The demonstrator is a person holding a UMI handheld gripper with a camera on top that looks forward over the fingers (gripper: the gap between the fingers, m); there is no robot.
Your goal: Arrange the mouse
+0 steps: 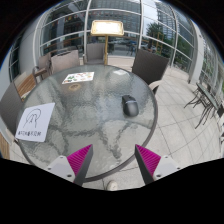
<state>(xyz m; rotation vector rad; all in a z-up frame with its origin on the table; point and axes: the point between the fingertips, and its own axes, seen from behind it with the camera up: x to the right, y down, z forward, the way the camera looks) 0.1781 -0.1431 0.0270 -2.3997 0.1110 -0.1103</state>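
The hand-held gripper (113,160) hangs released over the near rim of a round glass table (70,120), its two magenta pads (80,158) spread wide with nothing between them. The dark computer mouse (130,104) lies on the glass well beyond the fingers at about one o'clock from them, apart from a white card marked "AIRNBROW" (34,122) at roughly ten o'clock and a small printed sheet (79,77) at about eleven o'clock on the far side. Chairs (150,66) ring the table on a paved terrace in front of a glass-walled building.
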